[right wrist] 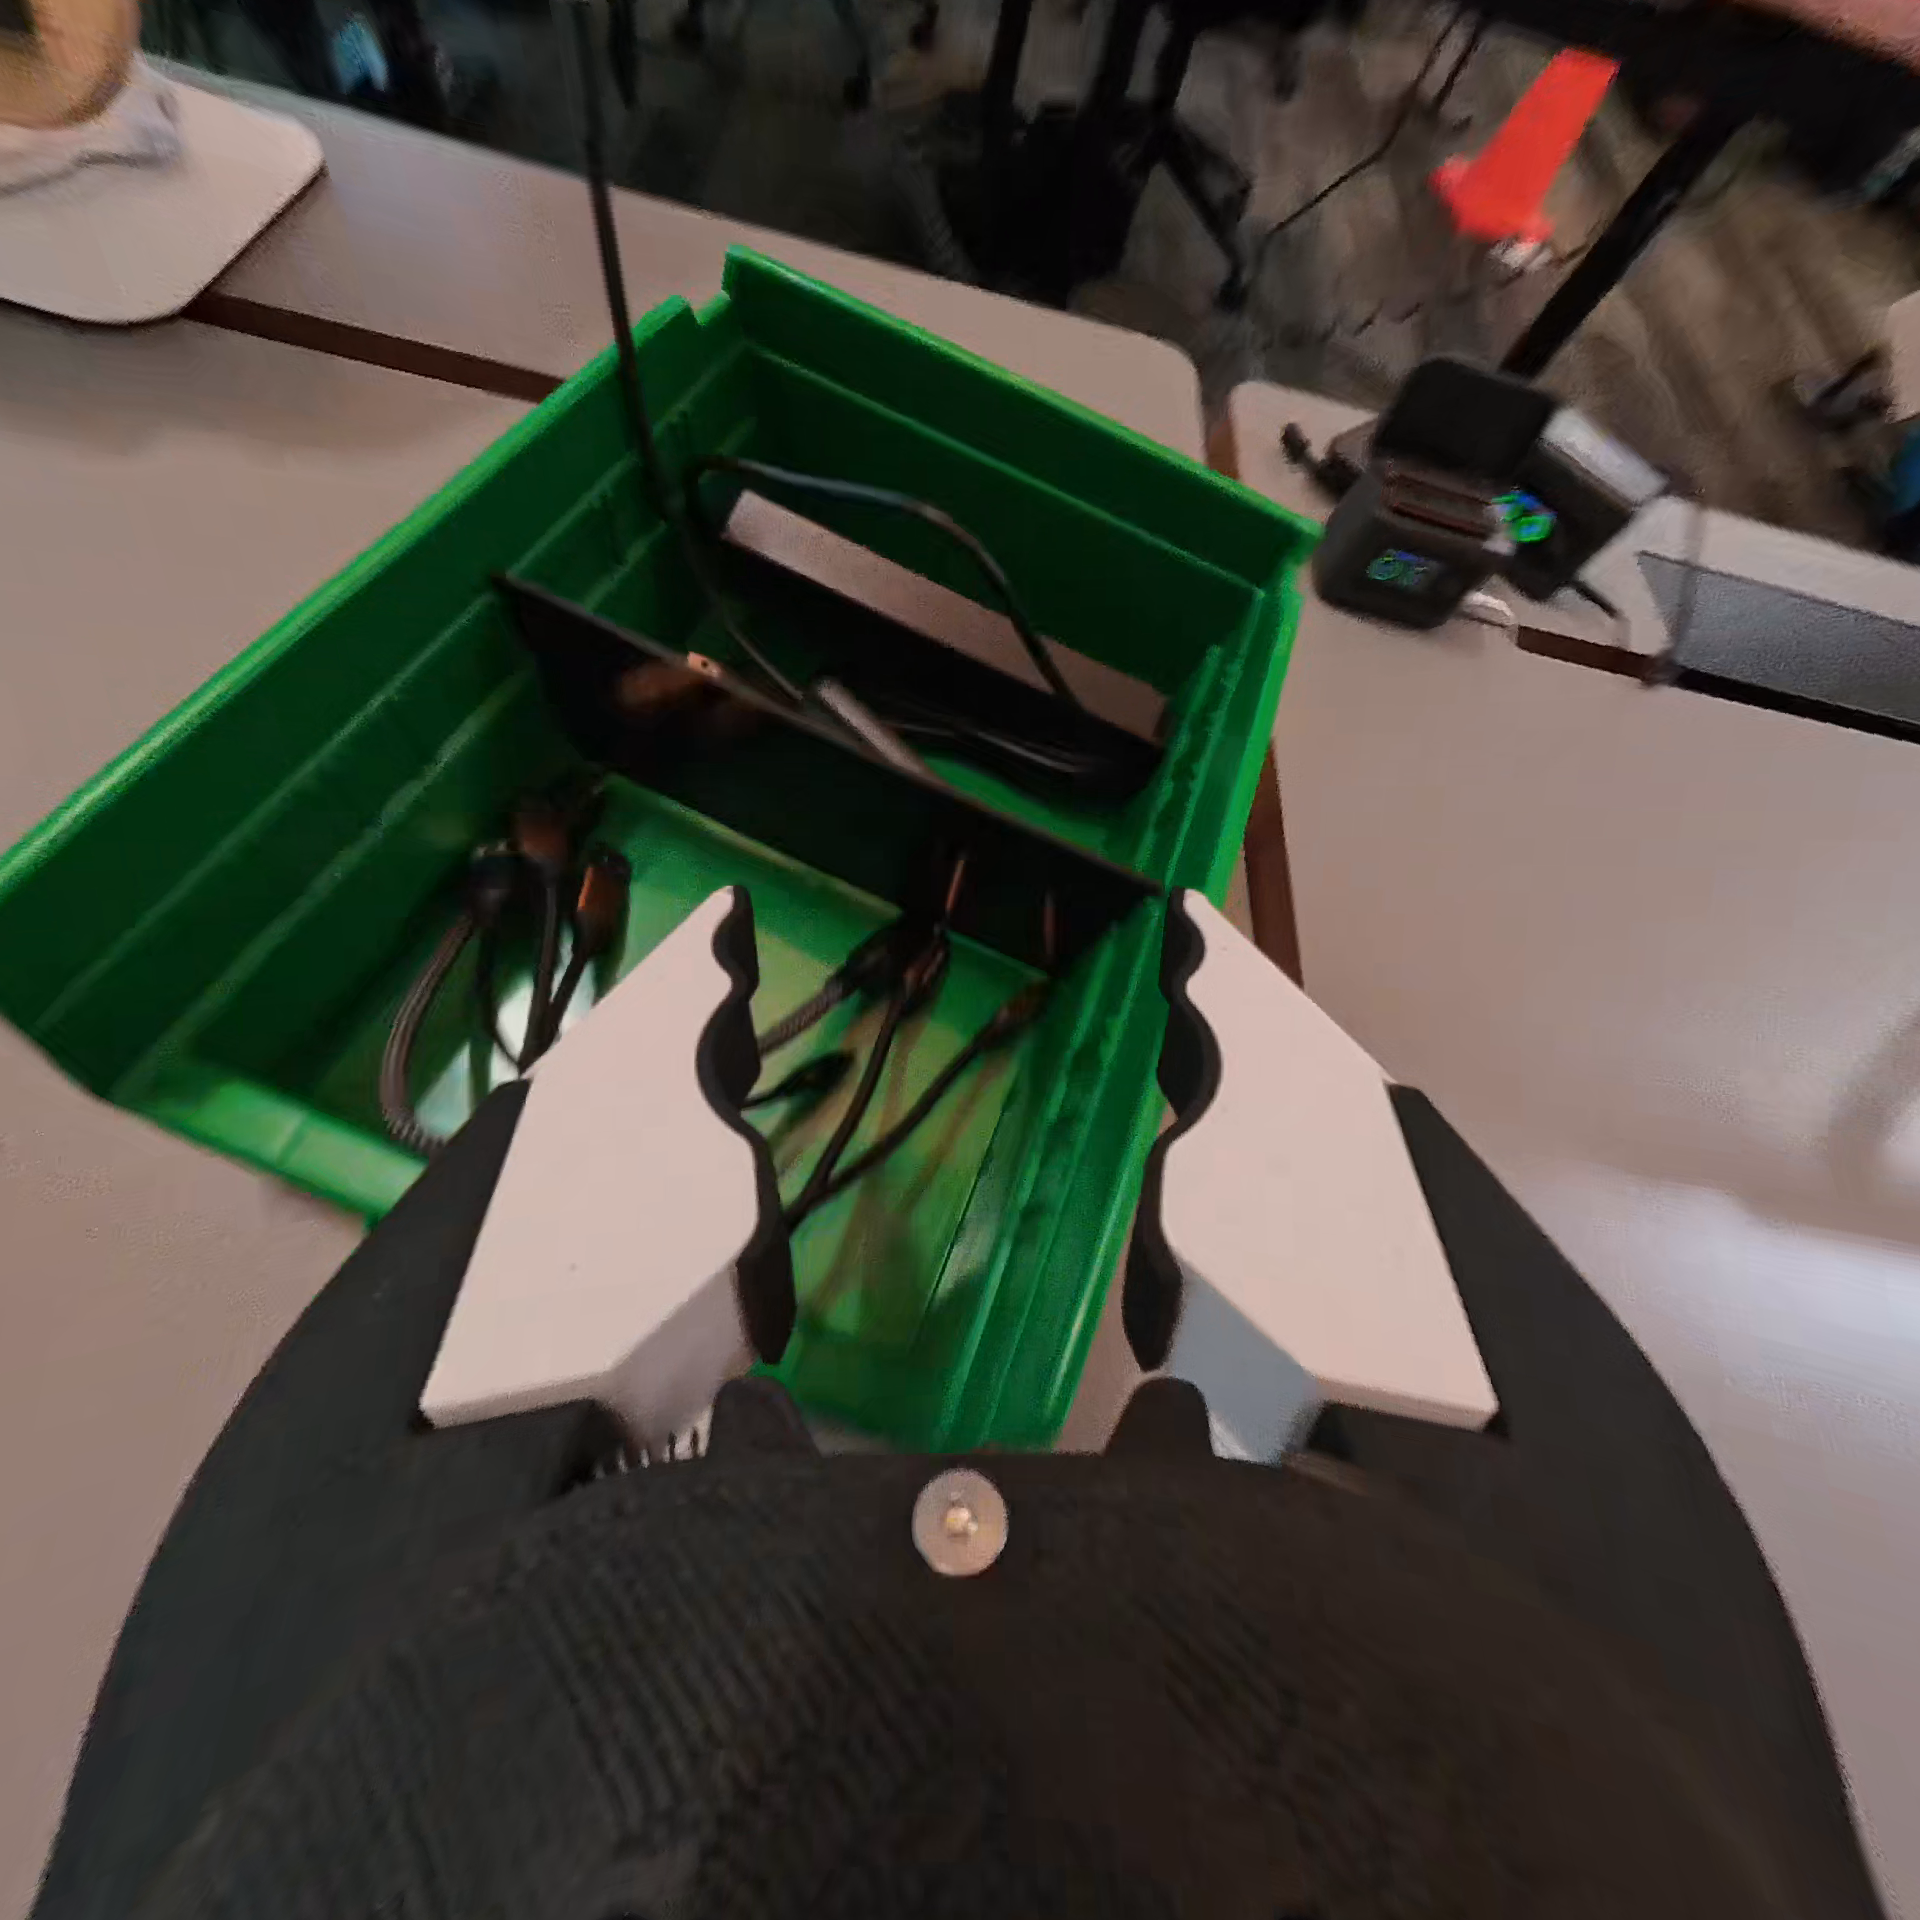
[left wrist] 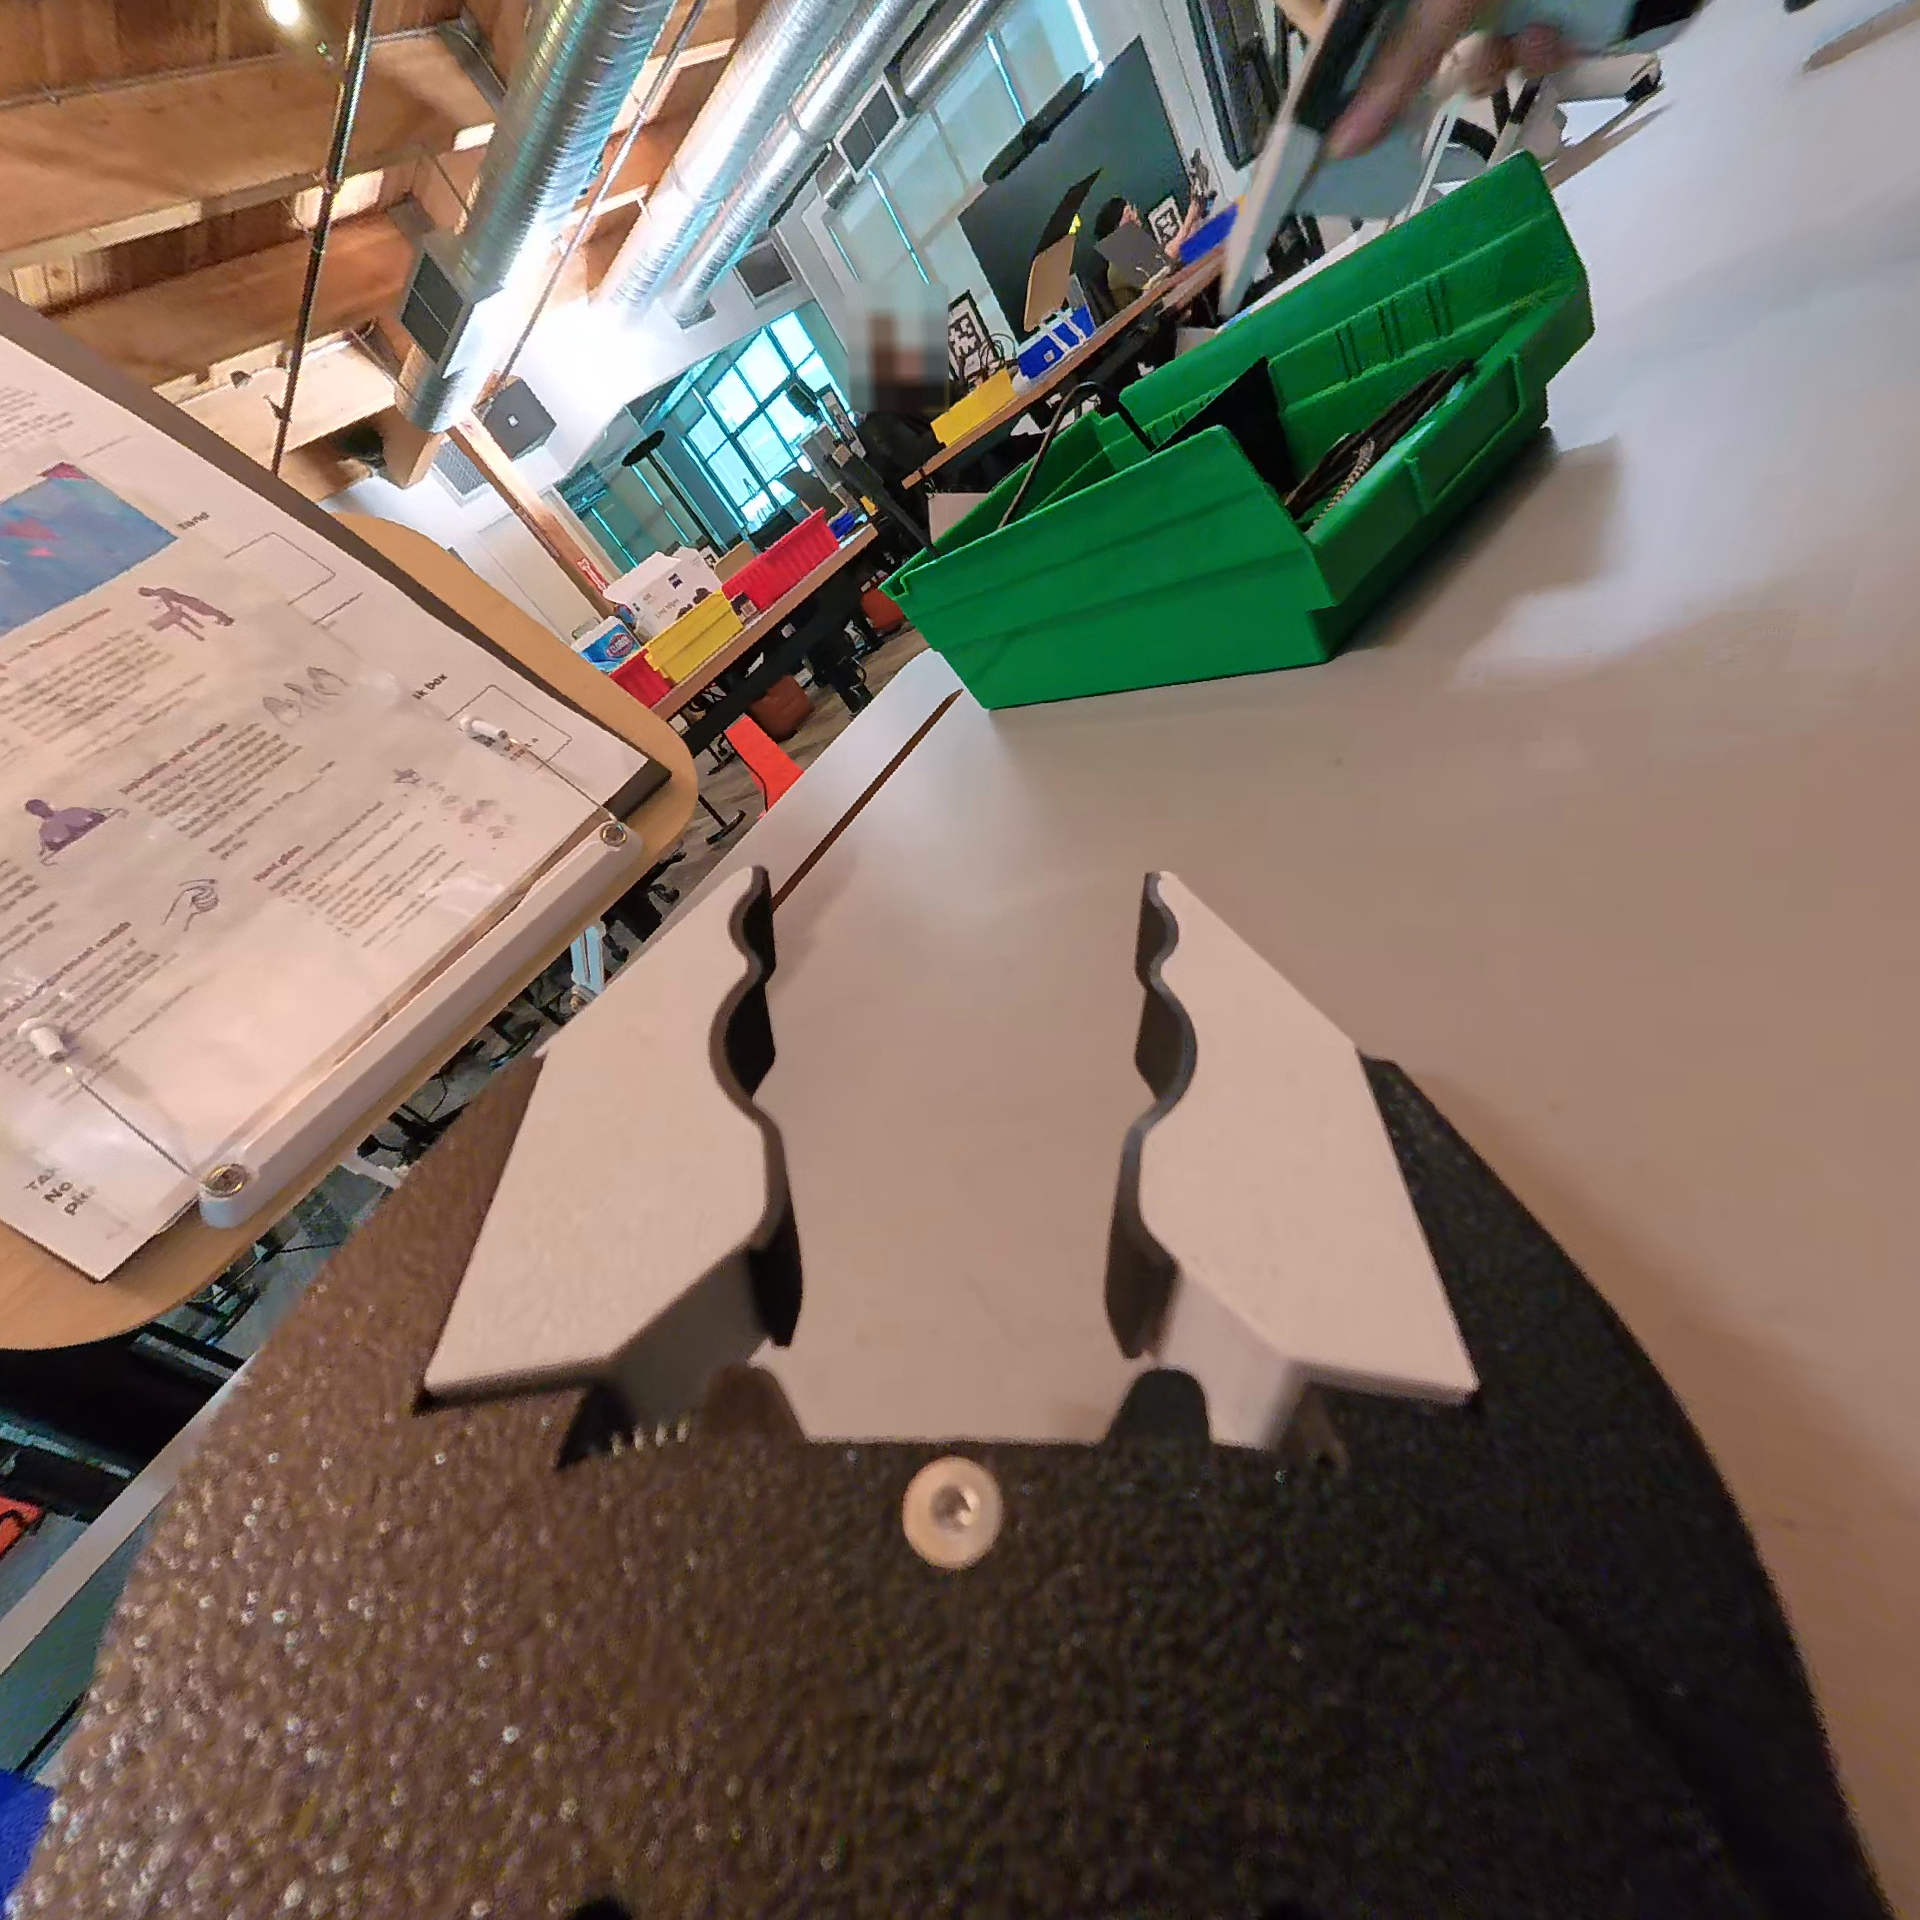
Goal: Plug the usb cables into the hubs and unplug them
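Observation:
A green bin [right wrist: 312, 727] with black dividers [right wrist: 831, 810] stands on the grey table. Its near compartment holds several dark USB cables [right wrist: 540, 914]; the far compartment holds more black cable [right wrist: 987, 582] and a thin black lead rising out of it. No hub can be made out. My right gripper [right wrist: 961, 904] is open and empty, hovering above the bin's near compartment. My left gripper [left wrist: 956, 888] is open and empty, low over the bare table, well short of the green bin [left wrist: 1195, 592]. The right gripper shows blurred at the left wrist view's top right [left wrist: 1309, 156].
A stand with a clear-covered printed sheet [left wrist: 260, 831] sits at the left table edge. A black charger case [right wrist: 1455, 499] and a dark flat object [right wrist: 1787, 644] lie on the table right of the bin. The table seam [right wrist: 364, 348] runs behind the bin.

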The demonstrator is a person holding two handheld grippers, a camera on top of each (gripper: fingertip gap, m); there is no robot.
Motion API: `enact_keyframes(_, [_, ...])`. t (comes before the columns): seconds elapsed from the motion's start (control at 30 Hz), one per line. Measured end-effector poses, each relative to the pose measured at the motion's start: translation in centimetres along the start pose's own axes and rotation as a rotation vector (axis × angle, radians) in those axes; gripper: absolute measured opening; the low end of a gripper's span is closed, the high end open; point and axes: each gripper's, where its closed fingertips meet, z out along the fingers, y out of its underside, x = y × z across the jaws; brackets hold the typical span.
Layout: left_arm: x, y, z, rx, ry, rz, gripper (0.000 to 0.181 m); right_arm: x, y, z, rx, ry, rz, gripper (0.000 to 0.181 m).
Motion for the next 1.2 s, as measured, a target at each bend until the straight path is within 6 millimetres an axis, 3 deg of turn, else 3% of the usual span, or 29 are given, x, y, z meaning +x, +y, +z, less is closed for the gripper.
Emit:
enact_keyframes(0.1, [0.2, 0.1, 0.0, -0.015, 0.004, 0.013, 0.068, -0.3, 3.6, -4.0, 0.106, 0.146, 0.069, 0.075])
enact_keyframes(0.17, [0.6, 0.1, 0.1, -0.026, 0.017, 0.025, 0.068, -0.6, 6.8, -4.9, 0.090, 0.173, 0.154, 0.077])
enact_keyframes(0.27, [0.8, 0.2, 0.4, -0.061, 0.014, 0.017, 0.067, -0.4, 9.6, -5.5, -0.008, 0.183, 0.223, 0.088])
enact_keyframes(0.4, [0.1, 0.4, 2.3, -0.125, -0.058, -0.145, 0.061, 0.9, 8.2, -7.0, 0.128, 0.257, 0.217, 0.090])
enact_keyframes(0.47, [0.9, -1.3, 4.7, -0.118, -0.046, -0.331, 0.058, 1.1, 7.6, -7.1, 0.167, 0.246, 0.256, 0.091])
enact_keyframes(0.53, [3.0, -3.7, 8.0, -0.100, 0.035, -0.458, 0.059, 1.0, 6.9, -6.9, 0.217, 0.228, 0.296, 0.091])
enact_keyframes(0.67, [6.8, -7.2, 15.4, -0.144, 0.114, -0.529, 0.072, 0.4, 6.1, -6.7, 0.252, 0.212, 0.309, 0.096])
enact_keyframes(0.77, [8.4, -7.6, 20.4, -0.223, 0.081, -0.540, 0.082, 0.4, 5.5, -7.0, 0.275, 0.236, 0.290, 0.099])
enact_keyframes(0.83, [8.5, -6.4, 23.1, -0.298, 0.016, -0.510, 0.082, 0.3, 5.1, -7.2, 0.284, 0.245, 0.287, 0.100])
enact_keyframes(0.9, [7.8, -4.5, 24.6, -0.380, -0.077, -0.492, 0.066, 0.3, 5.0, -7.1, 0.278, 0.253, 0.283, 0.100])
enact_keyframes(0.97, [7.5, -3.4, 25.2, -0.395, -0.093, -0.503, 0.049, 0.0, 5.0, -6.9, 0.273, 0.249, 0.277, 0.100])
enact_keyframes(1.0, [7.6, -3.4, 25.2, -0.381, -0.073, -0.539, 0.029, -0.1, 5.0, -6.8, 0.273, 0.242, 0.277, 0.101])
enact_keyframes(1.03, [7.0, -3.0, 24.8, -0.380, -0.093, -0.564, 0.021, -0.3, 4.8, -6.8, 0.274, 0.236, 0.280, 0.101])
enact_keyframes(1.2, [2.8, -0.2, 20.6, -0.419, -0.189, -0.504, 0.002, -1.6, 3.4, -7.1, 0.296, 0.203, 0.256, 0.101])
